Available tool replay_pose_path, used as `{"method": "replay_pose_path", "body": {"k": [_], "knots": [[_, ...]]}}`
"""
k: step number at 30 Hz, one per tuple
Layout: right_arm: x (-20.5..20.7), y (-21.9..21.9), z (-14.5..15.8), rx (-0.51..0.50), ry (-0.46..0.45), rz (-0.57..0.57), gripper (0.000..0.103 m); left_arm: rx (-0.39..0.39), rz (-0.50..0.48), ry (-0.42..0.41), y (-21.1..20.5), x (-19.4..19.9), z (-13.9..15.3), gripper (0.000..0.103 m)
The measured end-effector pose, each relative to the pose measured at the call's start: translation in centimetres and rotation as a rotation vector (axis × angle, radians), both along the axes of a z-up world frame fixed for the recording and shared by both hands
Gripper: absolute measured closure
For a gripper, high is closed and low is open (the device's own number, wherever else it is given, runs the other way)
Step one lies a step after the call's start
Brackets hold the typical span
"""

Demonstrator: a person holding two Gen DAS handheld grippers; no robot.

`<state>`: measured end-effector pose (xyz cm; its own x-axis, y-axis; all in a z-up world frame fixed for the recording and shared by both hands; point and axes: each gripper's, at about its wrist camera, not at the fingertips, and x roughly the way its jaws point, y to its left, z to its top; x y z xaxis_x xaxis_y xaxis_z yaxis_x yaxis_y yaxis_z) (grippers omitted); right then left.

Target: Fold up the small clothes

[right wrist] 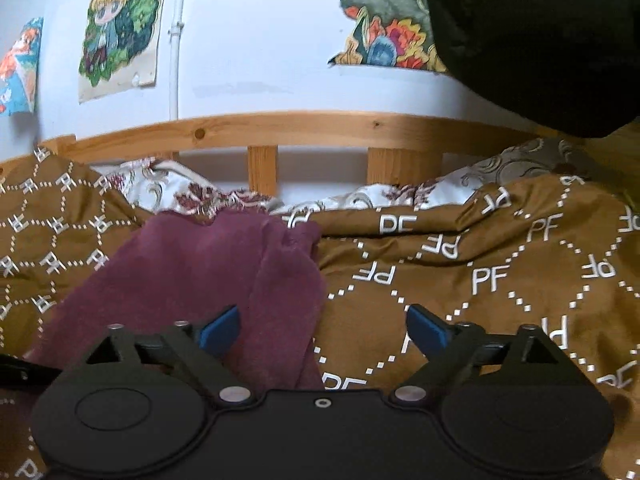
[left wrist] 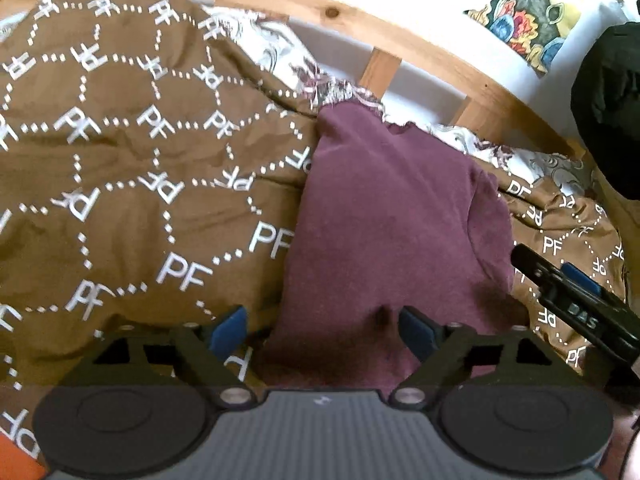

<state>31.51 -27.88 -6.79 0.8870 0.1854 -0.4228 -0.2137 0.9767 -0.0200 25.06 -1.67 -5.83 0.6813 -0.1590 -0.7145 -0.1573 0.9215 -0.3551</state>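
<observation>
1. Maroon garment (left wrist: 384,220) lies on the brown bedspread (left wrist: 120,160), near the wooden bed rail (left wrist: 420,40), already folded into a narrow strip.
2. Our left gripper (left wrist: 322,330) is spread wide over the garment's near edge, gripping nothing.
3. Our right gripper (right wrist: 324,330) is also wide, straddling the garment's right edge and holding nothing.
4. We judge the side folds done; a crosswise fold probably remains.
5. No other clothes to fold are visible.

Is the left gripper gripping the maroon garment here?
Apart. The left wrist view shows the left gripper with jaws wide open over the maroon garment, no cloth pinched between its blue pads.
</observation>
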Motion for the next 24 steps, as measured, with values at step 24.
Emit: {"method": "replay_pose_path", "body": {"k": [24], "knots": [[-13.3,-2.8,6.2,0.103,-0.202,-0.096,0.001,0.252,-0.036,-0.333,-0.6,-11.6,8.3,0.001]]}}
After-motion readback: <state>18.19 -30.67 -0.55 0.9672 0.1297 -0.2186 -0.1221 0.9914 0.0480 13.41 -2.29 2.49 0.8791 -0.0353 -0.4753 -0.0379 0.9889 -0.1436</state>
